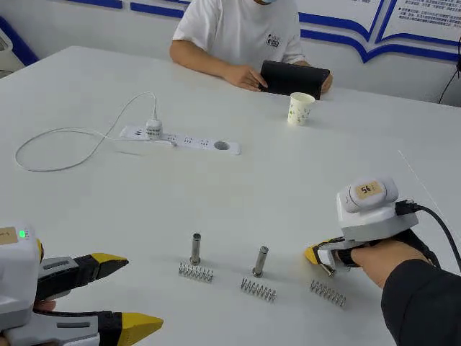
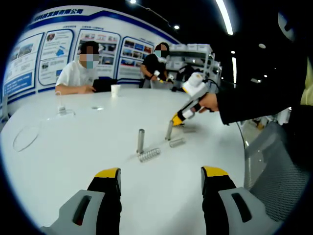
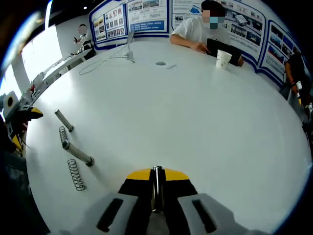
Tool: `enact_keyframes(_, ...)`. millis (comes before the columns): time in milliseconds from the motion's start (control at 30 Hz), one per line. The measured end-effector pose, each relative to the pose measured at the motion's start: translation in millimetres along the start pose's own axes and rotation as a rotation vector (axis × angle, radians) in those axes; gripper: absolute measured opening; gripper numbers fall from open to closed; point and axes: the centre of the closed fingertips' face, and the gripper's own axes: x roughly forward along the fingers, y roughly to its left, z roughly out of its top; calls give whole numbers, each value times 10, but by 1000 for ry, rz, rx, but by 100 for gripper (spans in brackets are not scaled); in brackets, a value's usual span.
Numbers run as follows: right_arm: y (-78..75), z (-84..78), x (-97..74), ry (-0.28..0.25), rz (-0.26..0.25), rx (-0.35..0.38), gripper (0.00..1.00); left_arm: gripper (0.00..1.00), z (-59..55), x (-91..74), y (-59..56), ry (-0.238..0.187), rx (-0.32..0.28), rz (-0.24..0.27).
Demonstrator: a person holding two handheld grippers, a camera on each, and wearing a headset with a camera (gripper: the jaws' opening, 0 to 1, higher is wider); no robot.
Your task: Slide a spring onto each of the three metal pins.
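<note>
Near the front of the white table (image 1: 238, 194), can see two metal pins standing up: left pin (image 1: 195, 248) and middle pin (image 1: 260, 260). Just in front of each, flat on the table, left spring (image 1: 196, 272) and middle spring (image 1: 258, 290). Off to the right, right spring (image 1: 328, 293), lying flat too, just in front of the right gripper (image 1: 320, 254). Pinching the third pin (image 3: 156, 188) tight between the jaws there; looks like a thin shiny rod in the right gripper view. All three springs still off the pins. Down at the bottom left, left gripper (image 1: 126, 294), jaws spread wide, well apart from the pins and springs. Farther back, power strip (image 1: 180, 140) with a white cable (image 1: 65, 133) looping off to the left, and paper cup (image 1: 300, 108) standing up. At the far edge, a person (image 1: 238, 32) sitting with a hand on a black tablet (image 1: 292, 78).
</note>
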Motion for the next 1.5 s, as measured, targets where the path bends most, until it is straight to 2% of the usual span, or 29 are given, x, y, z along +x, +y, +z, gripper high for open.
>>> enact_keyframes(300,49,46,-126,-37,6,7,9,67,40,-5,2,-4,4,0)
enact_keyframes(600,99,112,-341,-87,-3,-7,9,67,80,12,-29,-13,16,-9)
enact_keyframes(1100,148,46,-556,-132,-20,-12,9,66,143,0,-68,-21,33,-15)
enact_keyframes(1500,205,-26,-625,-144,-18,-5,9,66,157,4,-99,-20,37,-19)
